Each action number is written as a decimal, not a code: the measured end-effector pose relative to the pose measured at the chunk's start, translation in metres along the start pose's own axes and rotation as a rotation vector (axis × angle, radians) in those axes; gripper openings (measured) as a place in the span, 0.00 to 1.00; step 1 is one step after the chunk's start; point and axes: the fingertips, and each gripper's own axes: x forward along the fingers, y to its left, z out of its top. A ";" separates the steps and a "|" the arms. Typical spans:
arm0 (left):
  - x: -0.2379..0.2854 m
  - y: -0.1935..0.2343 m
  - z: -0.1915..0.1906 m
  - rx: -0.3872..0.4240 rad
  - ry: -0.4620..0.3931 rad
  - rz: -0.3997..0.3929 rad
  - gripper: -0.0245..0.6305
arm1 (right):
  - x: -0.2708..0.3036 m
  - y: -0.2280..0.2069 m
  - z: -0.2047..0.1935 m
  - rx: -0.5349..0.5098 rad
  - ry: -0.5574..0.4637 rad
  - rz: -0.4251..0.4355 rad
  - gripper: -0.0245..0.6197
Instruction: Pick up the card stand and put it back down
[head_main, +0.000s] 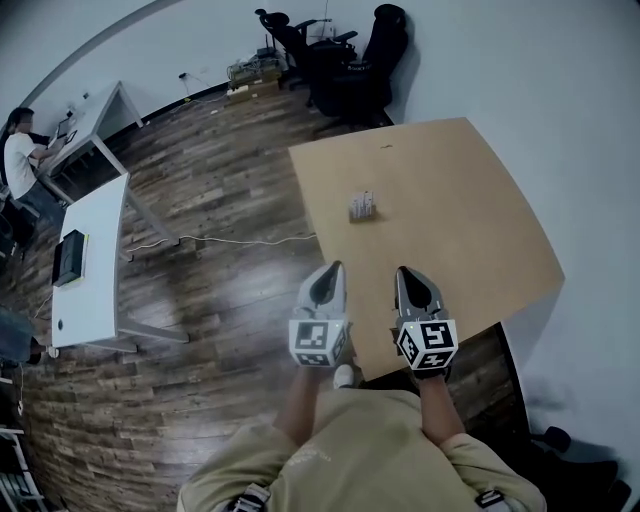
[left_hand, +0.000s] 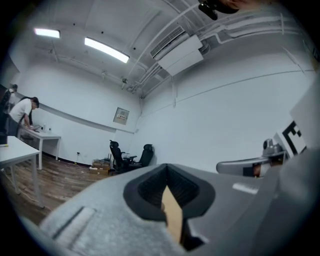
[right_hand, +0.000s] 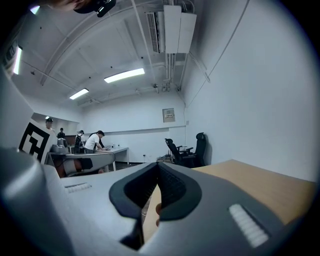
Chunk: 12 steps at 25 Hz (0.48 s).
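**Card stand (head_main: 363, 206) untouched on the wooden table (head_main: 470, 220), with both grippers short of it and closed on nothing.**

The left gripper (head_main: 333, 270) hangs just off the table's near-left edge, over the plank floor (head_main: 220, 300). The right gripper (head_main: 403, 274) is over the table's near edge. Each has its jaws pressed together with nothing between them. The card stand sits upright around the middle of the table, somewhat toward its left edge and well apart from both grippers. It is the only holder on the table and seems to carry pale or clear cards, though it is too small to tell what or how many. Arriving with the jaws unopened would likely shove or topple the light stand. A pinch on the cards rather than the stand could tip it or pull a card loose. Setting it down tilted could leave it lying over.
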 end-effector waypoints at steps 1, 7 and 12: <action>0.007 0.000 -0.005 -0.006 0.007 -0.014 0.04 | 0.005 -0.004 -0.004 0.000 0.010 -0.007 0.04; 0.038 -0.005 -0.040 -0.049 0.091 -0.095 0.04 | 0.027 -0.029 -0.023 0.019 0.048 -0.022 0.04; 0.074 0.012 -0.076 -0.055 0.143 -0.114 0.04 | 0.066 -0.055 -0.052 0.044 0.096 0.034 0.05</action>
